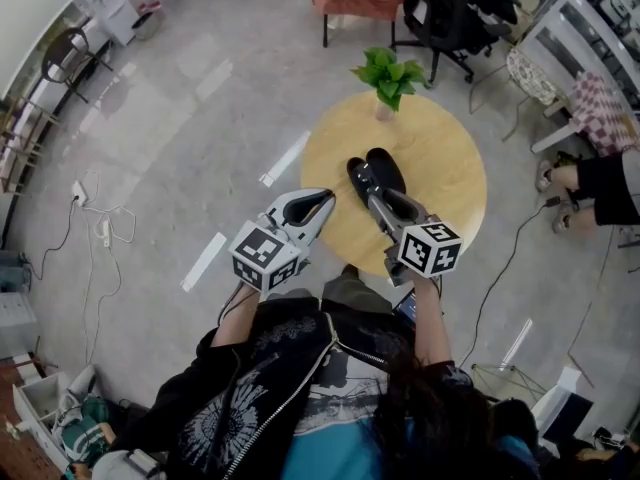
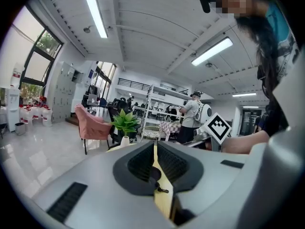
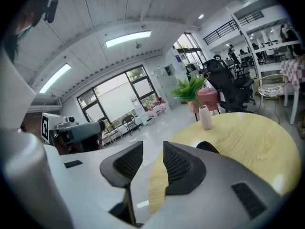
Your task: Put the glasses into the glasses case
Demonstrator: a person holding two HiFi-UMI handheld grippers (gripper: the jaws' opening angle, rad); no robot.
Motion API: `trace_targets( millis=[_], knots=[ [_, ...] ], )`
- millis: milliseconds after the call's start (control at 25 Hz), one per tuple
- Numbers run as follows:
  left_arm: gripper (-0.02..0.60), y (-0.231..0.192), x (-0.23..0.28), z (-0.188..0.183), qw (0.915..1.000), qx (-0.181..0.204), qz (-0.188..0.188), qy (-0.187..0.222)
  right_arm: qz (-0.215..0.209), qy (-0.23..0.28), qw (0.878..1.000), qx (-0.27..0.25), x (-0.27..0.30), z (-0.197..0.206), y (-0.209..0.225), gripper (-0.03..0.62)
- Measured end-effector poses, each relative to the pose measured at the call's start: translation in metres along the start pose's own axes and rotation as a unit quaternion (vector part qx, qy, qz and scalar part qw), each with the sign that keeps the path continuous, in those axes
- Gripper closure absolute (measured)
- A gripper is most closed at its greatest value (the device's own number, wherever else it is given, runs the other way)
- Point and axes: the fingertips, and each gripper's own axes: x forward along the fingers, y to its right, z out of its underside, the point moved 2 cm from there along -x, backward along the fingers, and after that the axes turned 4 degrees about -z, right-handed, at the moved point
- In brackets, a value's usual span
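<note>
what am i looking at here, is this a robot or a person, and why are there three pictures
There is no robot here. A person stands at a round wooden table and holds a grasping tool in each hand. The head view comes from a camera on the person's head, looking steeply down. The left and right gripper views come from cameras riding on each tool, looking along its own claw.

On the table stand a potted plant and a black glasses case, which looks open. I cannot make out the glasses themselves.

The left claw is closed with nothing in it. The right claw is open and also empty, held above the table near the case.
</note>
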Motion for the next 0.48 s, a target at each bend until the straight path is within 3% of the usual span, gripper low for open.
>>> trace_targets(
  millis=[480],
  knots=[
    [0.56,0.004,-0.04,0.004,0.9979,0.005,0.065,0.001,0.026,0.048,0.998,-0.006,-0.011,0.008,-0.073,0.484]
  ],
)
